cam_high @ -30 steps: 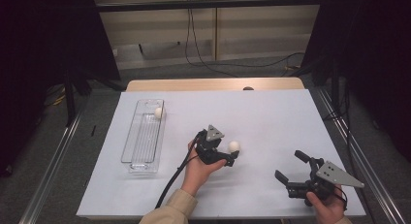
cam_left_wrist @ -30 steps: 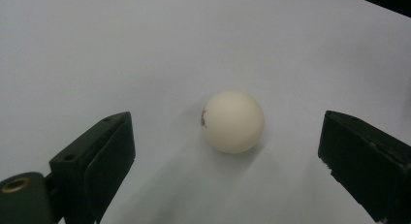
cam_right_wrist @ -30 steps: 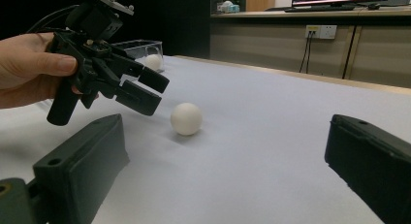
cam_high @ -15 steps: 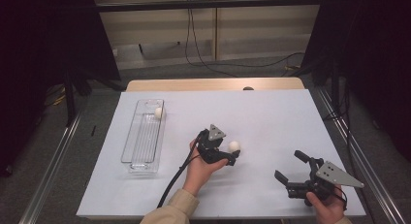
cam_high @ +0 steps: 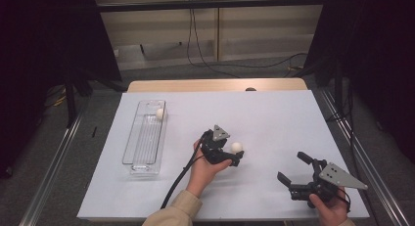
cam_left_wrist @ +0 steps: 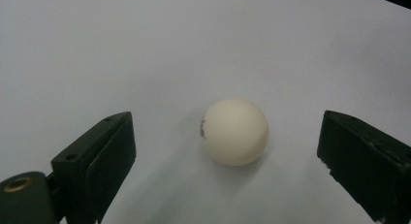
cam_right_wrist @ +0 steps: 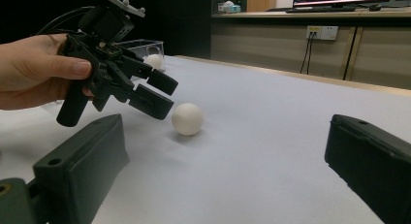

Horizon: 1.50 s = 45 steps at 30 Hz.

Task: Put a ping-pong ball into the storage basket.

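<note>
A white ball (cam_high: 237,147) rests on the white table sheet (cam_high: 274,118) near the middle. My left gripper (cam_high: 234,152) is held just over it, tilted down, open. In the left gripper view the ball (cam_left_wrist: 235,132) lies between the two wide-apart jaws of that gripper (cam_left_wrist: 228,136), and neither pad touches it. My right gripper (cam_high: 292,167) hovers open near the front right with nothing between its fingers. The right gripper view (cam_right_wrist: 223,146) looks across the table at the ball (cam_right_wrist: 187,119) and the left gripper (cam_right_wrist: 160,93) beside it.
A clear ribbed tray (cam_high: 144,143) lies lengthwise at the left, with a second white ball (cam_high: 159,113) at its far end. The left gripper's cable (cam_high: 178,179) trails toward the front edge. Dark curtains flank the table.
</note>
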### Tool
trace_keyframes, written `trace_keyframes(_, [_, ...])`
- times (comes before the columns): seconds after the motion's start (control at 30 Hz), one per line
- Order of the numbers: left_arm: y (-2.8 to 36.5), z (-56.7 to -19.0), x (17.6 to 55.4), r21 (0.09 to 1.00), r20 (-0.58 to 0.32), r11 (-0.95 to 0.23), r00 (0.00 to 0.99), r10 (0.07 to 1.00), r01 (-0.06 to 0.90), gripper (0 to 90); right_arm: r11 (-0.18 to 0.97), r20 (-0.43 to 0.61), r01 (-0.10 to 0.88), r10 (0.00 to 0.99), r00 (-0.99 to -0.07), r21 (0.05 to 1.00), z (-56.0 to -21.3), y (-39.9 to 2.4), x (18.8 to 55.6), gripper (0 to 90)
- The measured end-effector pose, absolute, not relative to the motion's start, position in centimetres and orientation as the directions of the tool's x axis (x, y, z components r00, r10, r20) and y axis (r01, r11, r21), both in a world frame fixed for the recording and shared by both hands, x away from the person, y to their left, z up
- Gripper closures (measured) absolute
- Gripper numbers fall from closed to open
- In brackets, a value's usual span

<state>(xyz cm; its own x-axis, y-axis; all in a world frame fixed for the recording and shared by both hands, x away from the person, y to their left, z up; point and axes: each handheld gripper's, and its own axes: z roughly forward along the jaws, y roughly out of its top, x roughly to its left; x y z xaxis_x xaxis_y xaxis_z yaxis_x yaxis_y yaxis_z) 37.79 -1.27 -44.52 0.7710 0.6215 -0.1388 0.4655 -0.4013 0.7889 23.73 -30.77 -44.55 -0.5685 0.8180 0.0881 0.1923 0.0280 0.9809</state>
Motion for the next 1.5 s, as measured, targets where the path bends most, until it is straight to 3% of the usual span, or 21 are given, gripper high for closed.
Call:
trace_keyframes(0.57, [-1.8, -44.9, 38.4, 0.783, -0.15, -0.403, 0.772, 0.617, 0.474, 8.8, 0.027, 0.089, 0.194, 0.818, -0.568, 0.981, -44.5, -30.7, 23.7, 0.9])
trace_keyframes(1.5, [-3.0, -45.6, 38.7, 0.75, -0.131, -0.466, 0.796, 0.591, 0.47, 35.8, 0.025, 0.091, 0.195, 0.819, -0.566, 0.981, -44.5, -30.9, 23.8, 0.9])
